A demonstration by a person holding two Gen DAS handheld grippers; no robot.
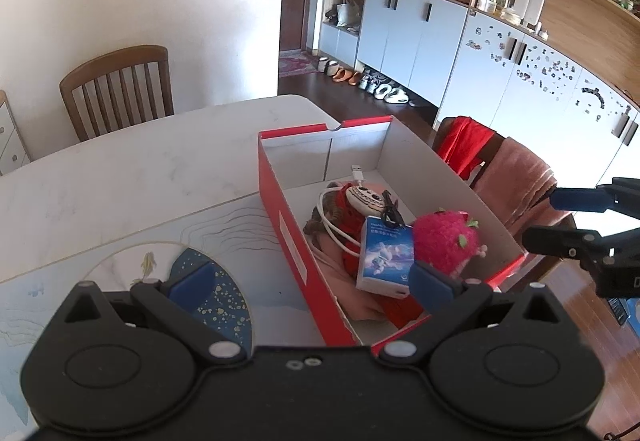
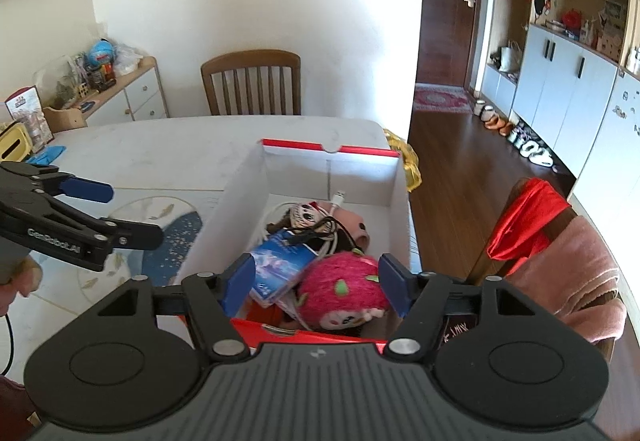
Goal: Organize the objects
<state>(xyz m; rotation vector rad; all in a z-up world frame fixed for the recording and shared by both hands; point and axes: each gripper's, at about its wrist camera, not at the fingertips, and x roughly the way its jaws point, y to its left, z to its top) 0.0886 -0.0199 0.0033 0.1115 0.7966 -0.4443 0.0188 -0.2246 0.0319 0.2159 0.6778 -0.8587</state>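
Above pink plush (image 2: 344,289), right gripper (image 2: 316,283) agape, empty.

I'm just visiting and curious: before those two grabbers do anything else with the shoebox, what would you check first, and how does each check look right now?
1. Right gripper free of load: ok, jaws apart, nothing pinched between them.
2. Left gripper free of load: ok, jaws wide, nothing between them.
3. Pink plush toy inside the red shoebox: ok, it lies at the near end beside the small blue box.
4. White cable kept inside: ok, coiled among the items, plug on the box floor.
5. Anything left to tidy on the table: cannot tell; some blue items lie at its far edge in the right view, too small to identify.
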